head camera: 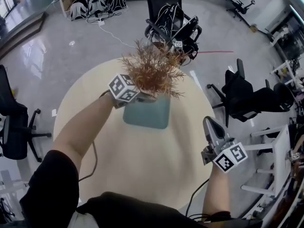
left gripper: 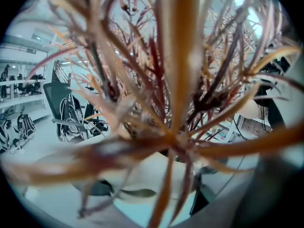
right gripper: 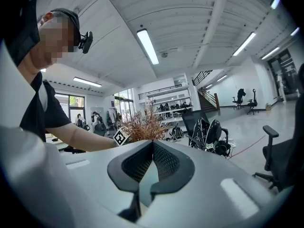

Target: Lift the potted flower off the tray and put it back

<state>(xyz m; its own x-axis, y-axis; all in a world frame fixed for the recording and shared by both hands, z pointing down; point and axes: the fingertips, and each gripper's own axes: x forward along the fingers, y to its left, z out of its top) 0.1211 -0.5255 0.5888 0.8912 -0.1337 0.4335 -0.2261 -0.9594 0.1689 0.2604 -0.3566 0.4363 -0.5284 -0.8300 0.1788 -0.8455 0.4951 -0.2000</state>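
left hand-held gripper (head camera: pixel 141 96) grasps the potted flower (head camera: pixel 152 70) at the far edge of the teal tray (head camera: pixel 151 117) on the table (head camera: pixel 118 170); right hand-held gripper (head camera: pixel 210 124) clenched, empty, well apart.

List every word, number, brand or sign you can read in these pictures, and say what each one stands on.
There are no readable words, numbers or brands in any view.
Cubes on the left gripper and right gripper: black-and-white square codes only, no letters.
Tag at the chair: the same kind of code, too small to read.
Potted flower and tray: no print visible.
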